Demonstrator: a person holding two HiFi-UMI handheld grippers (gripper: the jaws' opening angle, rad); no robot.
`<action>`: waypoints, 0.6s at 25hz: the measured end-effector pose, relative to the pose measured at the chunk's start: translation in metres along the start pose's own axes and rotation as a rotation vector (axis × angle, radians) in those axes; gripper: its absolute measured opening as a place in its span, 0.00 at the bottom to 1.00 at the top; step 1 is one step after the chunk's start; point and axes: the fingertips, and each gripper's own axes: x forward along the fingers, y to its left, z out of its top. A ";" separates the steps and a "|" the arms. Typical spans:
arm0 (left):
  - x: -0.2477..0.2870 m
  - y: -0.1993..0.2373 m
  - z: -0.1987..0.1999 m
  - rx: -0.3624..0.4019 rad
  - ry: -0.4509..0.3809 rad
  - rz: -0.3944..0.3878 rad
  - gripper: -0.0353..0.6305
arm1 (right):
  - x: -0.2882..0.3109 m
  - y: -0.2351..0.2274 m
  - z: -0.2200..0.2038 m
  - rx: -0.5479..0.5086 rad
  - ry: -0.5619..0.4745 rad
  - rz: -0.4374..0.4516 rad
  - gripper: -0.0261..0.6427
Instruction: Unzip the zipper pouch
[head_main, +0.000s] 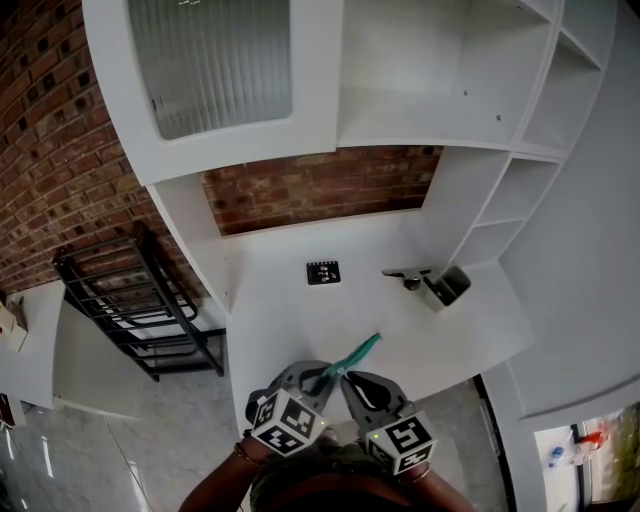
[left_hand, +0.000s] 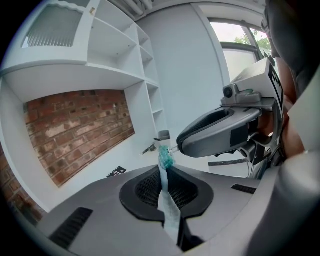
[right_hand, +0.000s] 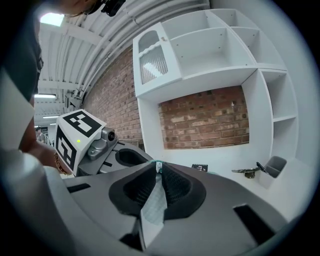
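The zipper pouch (head_main: 357, 351) is held in the air at 6 o'clock in the head view, over the near edge of the white surface (head_main: 300, 320), with its teal end pointing toward 1 o'clock. The left hand-held gripper (left_hand: 165, 176) is clamped on its mesh fabric. The right hand-held gripper (right_hand: 157, 172), just beside it at 3 o'clock, is clamped on the pouch too. I cannot tell whether it pinches the slider tab. The step in hand seems to be securing both grips. Next, the left should anchor while the right draws along the zipper line.
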 end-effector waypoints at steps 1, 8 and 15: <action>-0.001 -0.001 0.001 0.001 -0.003 -0.004 0.07 | -0.001 0.000 0.000 0.003 -0.002 -0.006 0.09; -0.001 -0.003 0.007 0.018 -0.017 -0.021 0.07 | -0.004 -0.002 0.006 0.019 -0.021 0.000 0.05; -0.002 -0.009 0.006 0.059 -0.019 -0.053 0.07 | -0.003 -0.008 0.007 -0.033 -0.009 -0.034 0.05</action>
